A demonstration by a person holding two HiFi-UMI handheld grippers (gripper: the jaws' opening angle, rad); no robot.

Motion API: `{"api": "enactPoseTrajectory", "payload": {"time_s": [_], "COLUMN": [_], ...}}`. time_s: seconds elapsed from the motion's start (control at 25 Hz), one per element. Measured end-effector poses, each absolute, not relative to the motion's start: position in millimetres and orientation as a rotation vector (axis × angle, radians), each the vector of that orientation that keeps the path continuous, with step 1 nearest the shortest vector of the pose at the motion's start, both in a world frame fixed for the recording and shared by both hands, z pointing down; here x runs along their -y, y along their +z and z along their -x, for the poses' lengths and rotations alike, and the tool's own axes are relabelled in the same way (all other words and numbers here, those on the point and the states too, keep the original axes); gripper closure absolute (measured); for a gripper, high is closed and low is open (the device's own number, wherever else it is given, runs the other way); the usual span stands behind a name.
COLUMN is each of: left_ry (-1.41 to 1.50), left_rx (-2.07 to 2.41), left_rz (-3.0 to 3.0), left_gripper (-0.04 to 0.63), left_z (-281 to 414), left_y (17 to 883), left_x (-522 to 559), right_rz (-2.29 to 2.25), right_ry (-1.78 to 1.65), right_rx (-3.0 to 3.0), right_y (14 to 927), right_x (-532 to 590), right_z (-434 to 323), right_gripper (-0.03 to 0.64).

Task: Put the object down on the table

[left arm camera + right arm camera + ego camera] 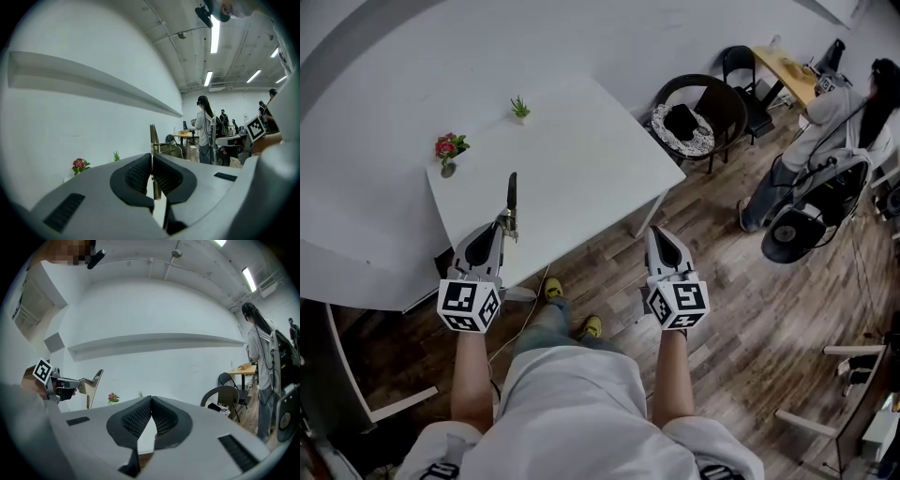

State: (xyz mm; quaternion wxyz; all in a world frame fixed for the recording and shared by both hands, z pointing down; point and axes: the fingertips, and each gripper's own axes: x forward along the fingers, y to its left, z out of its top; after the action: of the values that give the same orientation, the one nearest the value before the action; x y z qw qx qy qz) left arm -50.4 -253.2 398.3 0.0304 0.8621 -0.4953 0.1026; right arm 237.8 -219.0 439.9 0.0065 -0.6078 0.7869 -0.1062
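A thin flat metal blade [512, 195], like a spatula or scraper, stands upright over the near left edge of the white table [581, 141]. My left gripper [503, 225] is shut on its lower end. In the left gripper view the blade [153, 140] rises edge-on from between the closed pads of the left gripper [151, 176]. From the right gripper view the blade [92, 387] shows its broad face at the left. My right gripper [659, 234] hovers off the table's near right edge, over the wooden floor, shut with nothing in it [151, 401].
A small pot of red flowers [447, 148] and a tiny green plant [519, 108] stand at the table's far edge against the white wall. A black chair with a cushion [698, 117] stands right of the table. A person [834, 122] works at the far right.
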Motion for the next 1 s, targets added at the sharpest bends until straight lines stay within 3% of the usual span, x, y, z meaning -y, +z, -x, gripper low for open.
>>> {"api": "enactPoseTrajectory", "payload": {"time_s": [0.64,1.0], "left_ry": [0.606,1.130], "left_rx": [1.564,1.569], "left_rz": [-2.725,-2.835], "left_gripper": [0.572,0.572], "left_z": [31.9,25.6], "left_y": [421.5,455.8], "left_x": [343.2,387.8], "right_rz": [1.847,1.828], "right_ry": [-0.341,-0.384], "right_rx": [-2.529,-2.570], "right_y": [442.3,456.6], "right_x": [312.0,361.6], "right_z": [-232.7,-222.2], "right_gripper": [0.607,0.607]}}
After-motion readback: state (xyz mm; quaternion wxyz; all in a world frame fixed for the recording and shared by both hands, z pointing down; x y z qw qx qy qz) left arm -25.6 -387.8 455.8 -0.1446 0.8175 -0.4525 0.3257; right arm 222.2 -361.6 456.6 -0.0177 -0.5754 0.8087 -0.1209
